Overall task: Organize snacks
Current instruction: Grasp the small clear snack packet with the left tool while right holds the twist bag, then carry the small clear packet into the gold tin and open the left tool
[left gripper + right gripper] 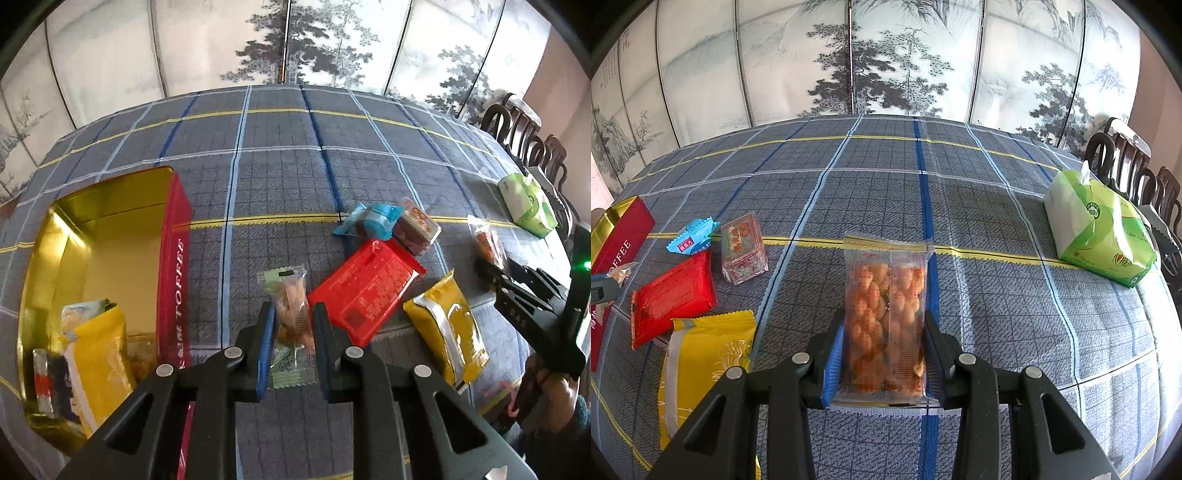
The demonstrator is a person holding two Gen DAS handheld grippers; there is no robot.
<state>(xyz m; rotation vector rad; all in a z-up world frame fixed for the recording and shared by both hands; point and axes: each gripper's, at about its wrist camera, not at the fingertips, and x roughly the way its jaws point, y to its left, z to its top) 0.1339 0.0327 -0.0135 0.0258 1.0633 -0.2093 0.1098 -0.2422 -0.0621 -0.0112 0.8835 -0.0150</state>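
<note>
Since the red toffee tin (pixel 173 266) stands open at far left with a yellow packet (pixel 99 354) and other wrapped pieces already lying in it, it reads as the collection point. Just right of it, the left gripper (pixel 293 328) pinches a clear-and-green wrapped snack (pixel 291 314) across its middle, lengthwise along the fingers, likely for a short carry to the tin. Next lie the red packet (pixel 364 291), blue packet (pixel 369 219), clear boxed sweet (pixel 742 247) and a second yellow packet (pixel 701 358), unsorted on the checked tablecloth (pixel 997 295). The right gripper (pixel 884 354) clamps a clear bag of orange pieces (pixel 886 321). A green tissue pack (pixel 1097 236) sits far right, apart, probably not a snack.
</note>
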